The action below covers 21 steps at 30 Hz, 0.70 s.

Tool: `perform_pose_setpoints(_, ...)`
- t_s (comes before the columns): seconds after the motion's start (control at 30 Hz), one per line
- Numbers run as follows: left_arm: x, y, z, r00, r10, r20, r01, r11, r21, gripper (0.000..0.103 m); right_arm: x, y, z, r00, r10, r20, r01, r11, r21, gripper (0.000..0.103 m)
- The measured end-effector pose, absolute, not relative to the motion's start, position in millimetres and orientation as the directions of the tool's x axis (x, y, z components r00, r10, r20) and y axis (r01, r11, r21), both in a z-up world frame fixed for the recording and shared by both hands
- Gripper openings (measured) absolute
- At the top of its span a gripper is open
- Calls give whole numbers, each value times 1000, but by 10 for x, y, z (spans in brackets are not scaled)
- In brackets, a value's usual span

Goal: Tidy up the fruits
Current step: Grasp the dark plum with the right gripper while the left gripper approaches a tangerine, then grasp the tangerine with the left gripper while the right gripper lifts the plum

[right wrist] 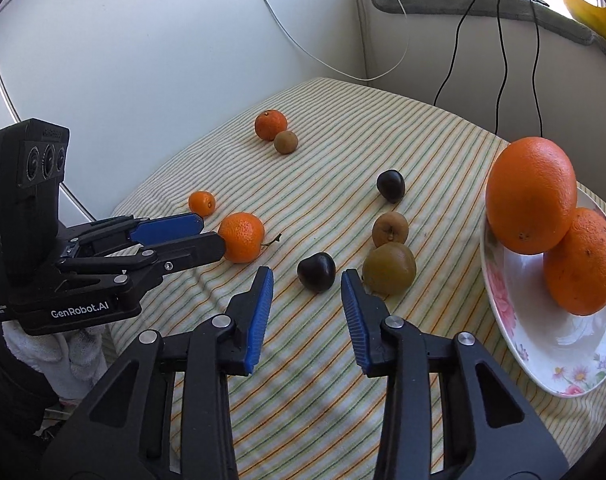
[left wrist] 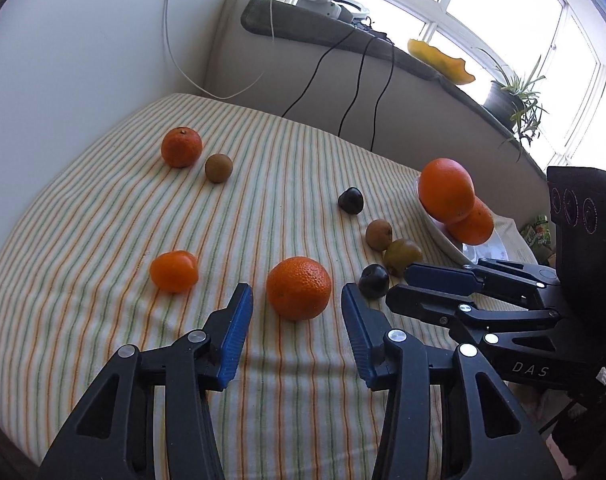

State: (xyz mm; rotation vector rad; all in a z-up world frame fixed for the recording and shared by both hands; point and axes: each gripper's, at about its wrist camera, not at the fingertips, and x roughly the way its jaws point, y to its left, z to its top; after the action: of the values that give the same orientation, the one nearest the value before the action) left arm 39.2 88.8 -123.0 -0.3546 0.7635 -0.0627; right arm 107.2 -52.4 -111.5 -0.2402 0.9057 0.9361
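Observation:
An orange (left wrist: 299, 288) lies on the striped cloth (left wrist: 103, 208), right in front of my left gripper (left wrist: 297, 294). The blue pads stand open either side of it without touching. My right gripper (right wrist: 307, 276) is open around a dark plum (right wrist: 316, 272), with gaps on both sides. A greenish fruit (right wrist: 389, 268) sits just right of that plum. At the right, a flowered white plate (right wrist: 503, 304) holds two large oranges (right wrist: 531, 196). In the left wrist view the right gripper (left wrist: 399, 286) comes in from the right beside the plum (left wrist: 374, 281).
Loose on the cloth are a small mandarin (left wrist: 174, 271), a far tangerine (left wrist: 181, 147), a brown fruit (left wrist: 219, 168), a second plum (right wrist: 391, 186) and another brown fruit (right wrist: 390, 229). White walls close the back and left. Black cables (left wrist: 351, 92) hang from the windowsill.

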Motion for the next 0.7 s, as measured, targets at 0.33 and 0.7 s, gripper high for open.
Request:
perform_pose_setpoints(0.33,466,900,-1318,706,-197,-681,-80,932,-353,39,1139,-363,-1274,282,534,-797,-779,613,135,29)
perform_pose_setpoints(0.7,458,918,-1317,710,-200,-675,-85,927,-365,34,1129,-402,-1259,279,547,-790,-775,614,151,23)
